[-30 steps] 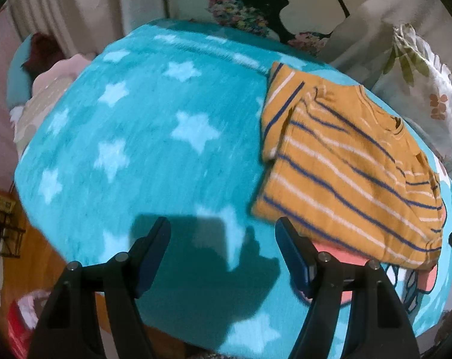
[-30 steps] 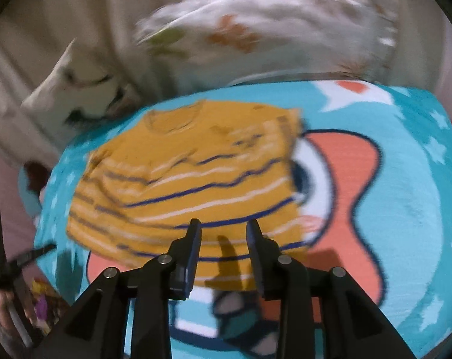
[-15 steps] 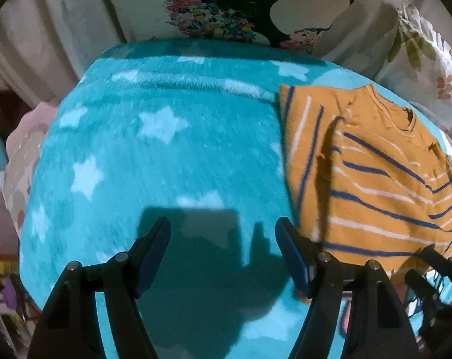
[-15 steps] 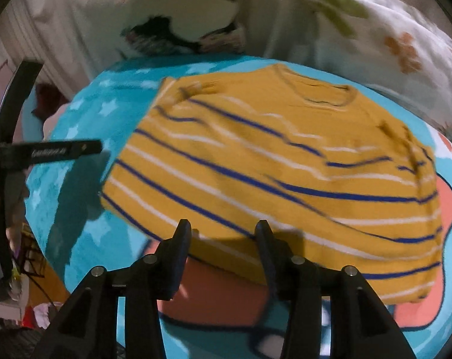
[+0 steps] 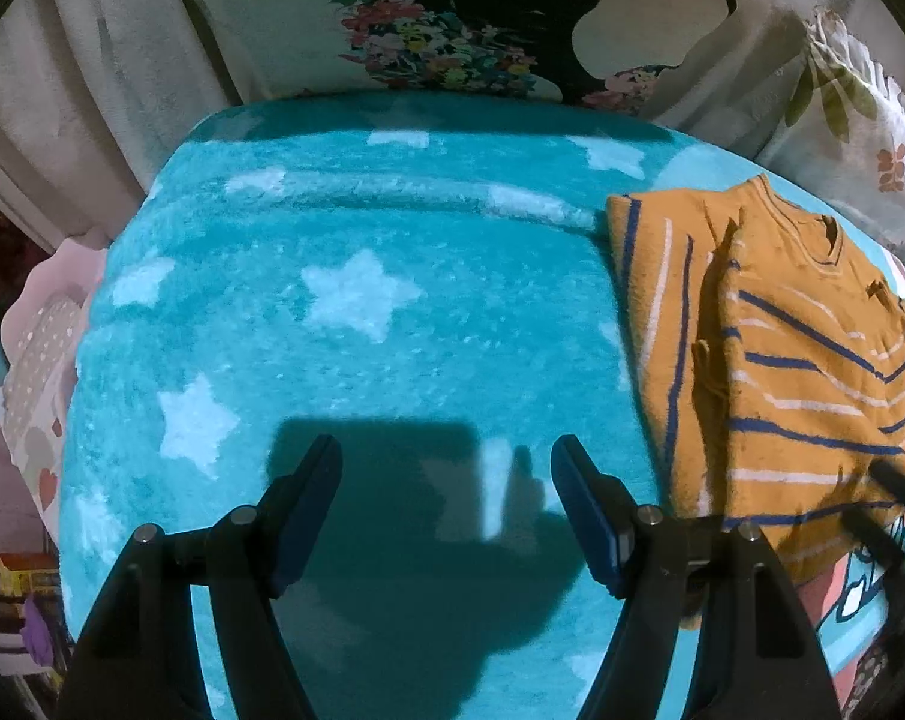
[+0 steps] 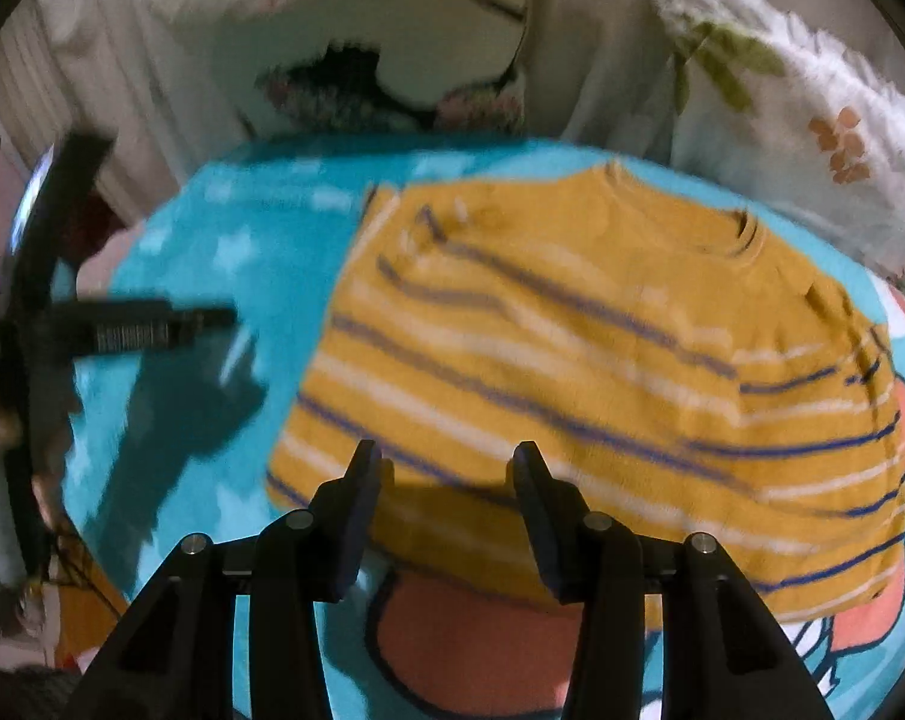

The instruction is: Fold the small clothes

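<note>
A mustard shirt (image 6: 572,360) with blue and white stripes lies flat on the teal star blanket (image 5: 344,300), neck towards the pillows and one sleeve folded over its front. My right gripper (image 6: 447,450) hovers open just above the shirt's near hem, with nothing pressed between its pads. My left gripper (image 5: 445,444) stands open over bare blanket, well to the left of the shirt (image 5: 800,372). In the right wrist view, the left gripper (image 6: 152,324) shows as a dark bar at the left. The right gripper's tip (image 5: 896,492) pokes in over the shirt's near corner.
A floral pillow (image 5: 452,30) and a white leaf-print pillow (image 6: 800,120) stand along the far side. Curtains (image 5: 62,90) hang at the left. The blanket drops off at its left edge beside pink bedding (image 5: 44,330). A salmon cartoon patch (image 6: 470,630) lies under the shirt's near hem.
The right gripper's jaws have spread wider, and it has slid left along the shirt's near hem. The left gripper has moved left, so the shirt now sits at its view's right edge.
</note>
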A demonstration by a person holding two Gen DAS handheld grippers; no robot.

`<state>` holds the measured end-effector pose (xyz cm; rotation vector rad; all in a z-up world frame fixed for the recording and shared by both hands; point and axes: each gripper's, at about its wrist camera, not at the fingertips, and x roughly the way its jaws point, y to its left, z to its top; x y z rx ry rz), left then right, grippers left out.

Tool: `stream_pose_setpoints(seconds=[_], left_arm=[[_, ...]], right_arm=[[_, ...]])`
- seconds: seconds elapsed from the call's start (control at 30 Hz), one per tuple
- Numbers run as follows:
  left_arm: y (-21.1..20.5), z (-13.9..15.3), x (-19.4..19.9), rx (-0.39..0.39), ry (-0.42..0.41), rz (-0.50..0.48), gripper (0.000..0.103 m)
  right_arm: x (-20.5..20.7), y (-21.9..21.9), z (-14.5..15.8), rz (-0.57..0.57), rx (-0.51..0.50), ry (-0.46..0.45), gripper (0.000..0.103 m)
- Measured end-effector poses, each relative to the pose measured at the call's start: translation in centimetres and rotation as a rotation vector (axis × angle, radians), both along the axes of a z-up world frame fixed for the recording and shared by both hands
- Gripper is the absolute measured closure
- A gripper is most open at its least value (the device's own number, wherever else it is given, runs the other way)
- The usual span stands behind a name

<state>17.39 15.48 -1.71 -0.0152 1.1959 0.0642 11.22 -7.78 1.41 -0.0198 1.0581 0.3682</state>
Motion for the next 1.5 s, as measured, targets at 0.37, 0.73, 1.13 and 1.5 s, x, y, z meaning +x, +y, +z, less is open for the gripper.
stream_pose_setpoints(seconds=[0.37, 0.73, 1.13, 1.5], left_arm=[[2.1, 1.0, -2.4, 0.027, -0.032, 0.016, 0.032], [3.8, 1.1, -3.1, 0.037, -0.024, 0.053, 0.032], [0.2, 0.4, -0.6, 0.031, -0.017, -0.045, 0.032], [-2.6, -1.0, 2.9, -0.146, 0.051, -0.131, 0.03]], right_arm=[[10.8, 4.5, -2.7, -0.012, -0.126, 0.027, 0.059], [12.8, 7.2, -2.5, 0.034, -0.151, 0.013, 0.055], [4.4, 1.0, -0.3, -0.018, -0.129, -0.038, 0.052], [-2.3, 2.4, -2.4, 0.101, -0.247, -0.078, 0.051]])
